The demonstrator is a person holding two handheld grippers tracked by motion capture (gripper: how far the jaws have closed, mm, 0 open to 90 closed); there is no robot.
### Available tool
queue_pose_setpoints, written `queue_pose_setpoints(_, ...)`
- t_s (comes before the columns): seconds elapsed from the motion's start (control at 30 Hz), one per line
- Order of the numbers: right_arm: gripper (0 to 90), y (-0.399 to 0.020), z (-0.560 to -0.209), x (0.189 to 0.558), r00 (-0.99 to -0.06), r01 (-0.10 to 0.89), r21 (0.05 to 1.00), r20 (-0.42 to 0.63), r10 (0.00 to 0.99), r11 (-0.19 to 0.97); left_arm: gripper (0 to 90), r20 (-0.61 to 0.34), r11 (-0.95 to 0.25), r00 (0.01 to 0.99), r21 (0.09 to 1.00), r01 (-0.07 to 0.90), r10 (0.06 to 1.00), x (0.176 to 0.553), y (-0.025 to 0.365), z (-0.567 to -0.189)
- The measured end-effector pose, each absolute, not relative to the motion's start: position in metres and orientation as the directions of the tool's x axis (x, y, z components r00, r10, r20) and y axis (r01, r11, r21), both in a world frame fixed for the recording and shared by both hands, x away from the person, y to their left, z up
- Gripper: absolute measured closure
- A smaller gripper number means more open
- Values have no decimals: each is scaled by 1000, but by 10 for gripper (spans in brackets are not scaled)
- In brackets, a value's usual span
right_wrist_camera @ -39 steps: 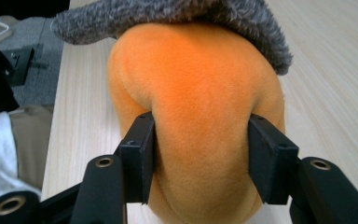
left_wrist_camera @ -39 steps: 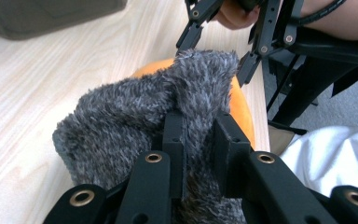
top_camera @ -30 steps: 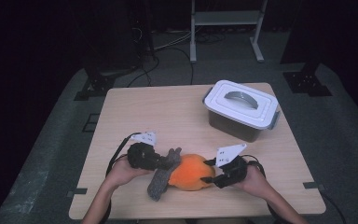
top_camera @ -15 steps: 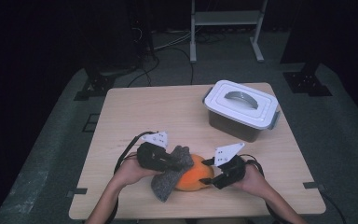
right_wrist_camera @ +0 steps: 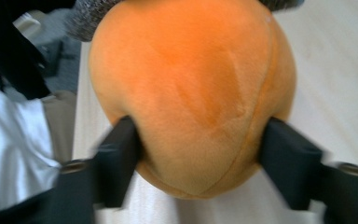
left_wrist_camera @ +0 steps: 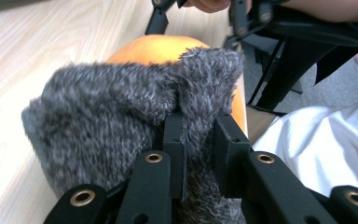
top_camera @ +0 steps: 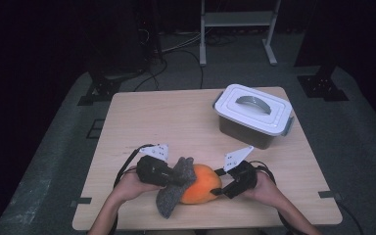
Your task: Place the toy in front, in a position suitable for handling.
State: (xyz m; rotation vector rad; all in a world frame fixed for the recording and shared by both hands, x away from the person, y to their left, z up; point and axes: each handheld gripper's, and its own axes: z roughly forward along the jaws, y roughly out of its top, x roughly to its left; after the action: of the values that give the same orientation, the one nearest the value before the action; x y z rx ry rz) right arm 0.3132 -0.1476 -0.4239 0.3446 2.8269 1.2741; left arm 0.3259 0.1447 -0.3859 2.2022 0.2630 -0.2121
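Note:
An orange plush ball (top_camera: 203,183) lies near the table's front edge. My right gripper (top_camera: 219,188) grips it from the right; the jaws have just been closing and their pads dent the plush (right_wrist_camera: 191,93) on both sides around the gripper's middle (right_wrist_camera: 200,140). A grey fuzzy sock (top_camera: 176,188) drapes against the ball's left side. My left gripper (top_camera: 178,177) is shut on a fold of the sock (left_wrist_camera: 107,116), pinched between the two jaws (left_wrist_camera: 200,126), with the orange plush (left_wrist_camera: 154,49) just behind it.
A white lidded box (top_camera: 252,115) with a grey handle stands at the back right of the wooden table (top_camera: 166,122). Both hands work close to the front edge. The person's white clothing (left_wrist_camera: 317,140) is just below that edge.
My left gripper has moved right with the grey sock, pulling it up against the orange ball. The right hand has stayed in place on the ball.

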Motion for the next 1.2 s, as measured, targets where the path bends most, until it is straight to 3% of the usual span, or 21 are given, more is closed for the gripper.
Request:
queue_pose_setpoints(0.1,457,-142,-413,309,-979,111,763,-27,203,636,769,-222,-575,969,781,242,107,328,138,-375)
queue_pose_setpoints(0.23,467,-138,-412,307,-978,78,743,-71,194,665,769,-189,-601,974,767,226,126,332,130,-370)
queue_pose_setpoints(0.4,474,-151,-417,312,-979,90,733,-57,194,674,770,-217,-605,954,738,300,207,339,150,-388)
queue_pose_setpoints(0.7,442,-145,-413,316,-976,114,758,-36,216,643,770,-213,-576,962,770,274,173,337,145,-381)
queue_pose_setpoints(0.9,292,-149,-420,322,-967,191,756,37,250,626,775,-215,-591,956,751,294,202,340,144,-387)
queue_pose_setpoints(0.93,246,-152,-424,323,-960,247,747,102,260,617,774,-231,-584,953,753,304,199,339,149,-391)
queue_pose_setpoints(1.03,232,-154,-431,321,-951,290,736,151,269,612,776,-251,-569,948,758,319,197,338,154,-396)
queue_pose_setpoints(1.13,268,-152,-433,322,-948,303,733,166,272,609,775,-252,-569,948,758,319,196,337,154,-396)
queue_pose_setpoints(1.17,400,-149,-430,321,-952,284,734,140,272,616,776,-244,-574,951,758,310,192,336,152,-393)
queue_pose_setpoints(1.2,438,-148,-426,320,-956,265,739,115,271,619,776,-244,-574,951,758,310,192,336,152,-393)
